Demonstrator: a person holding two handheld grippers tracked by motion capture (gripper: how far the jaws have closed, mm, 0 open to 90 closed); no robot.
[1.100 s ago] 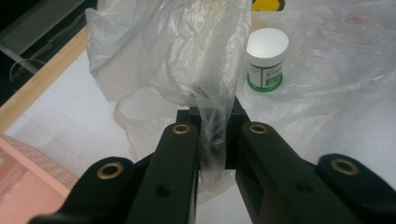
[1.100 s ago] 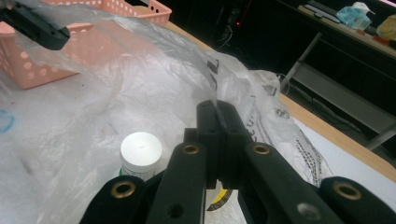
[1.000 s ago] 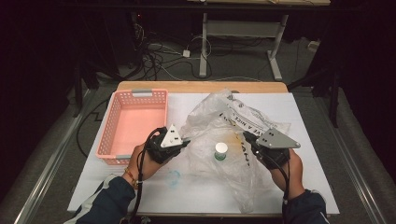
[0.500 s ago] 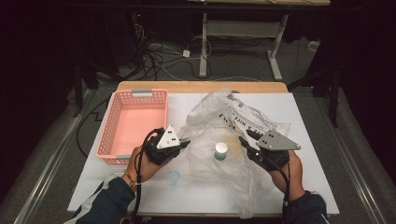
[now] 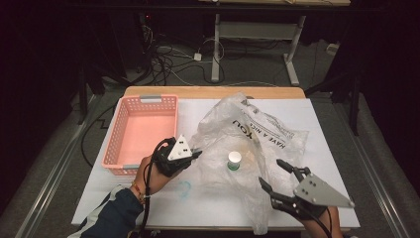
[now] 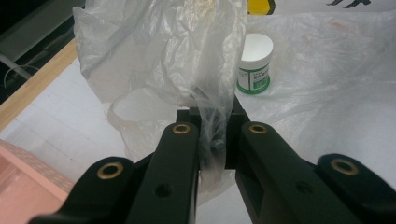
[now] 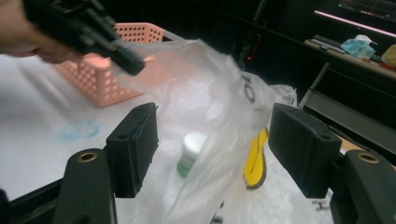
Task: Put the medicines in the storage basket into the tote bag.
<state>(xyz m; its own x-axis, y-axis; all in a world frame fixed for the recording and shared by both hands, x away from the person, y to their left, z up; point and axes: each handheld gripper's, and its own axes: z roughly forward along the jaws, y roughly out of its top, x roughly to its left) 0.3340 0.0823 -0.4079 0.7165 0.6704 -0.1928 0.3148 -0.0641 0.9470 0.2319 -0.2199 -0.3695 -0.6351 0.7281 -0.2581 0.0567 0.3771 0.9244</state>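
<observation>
A crumpled clear plastic bag (image 5: 247, 134) with black lettering lies across the white table top. A small white jar with a green label (image 5: 234, 160) stands under its film, and a yellow object (image 7: 254, 158) lies farther inside. My left gripper (image 5: 195, 153) is shut on the bag's left edge (image 6: 212, 116), holding the film lifted off the table. My right gripper (image 5: 276, 174) hovers open near the table's front right, its jaws wide apart with a loose fold of the bag (image 7: 219, 140) hanging between them, untouched by either pad.
A pink plastic basket (image 5: 141, 131) stands at the left of the table, beside my left hand. A faint blue ring mark (image 5: 182, 189) is on the white sheet near the front. Cables run over the floor behind the table.
My right gripper has pulled back toward the front right of the table and its jaws now stand wide apart. The left gripper keeps its hold on the bag's edge.
</observation>
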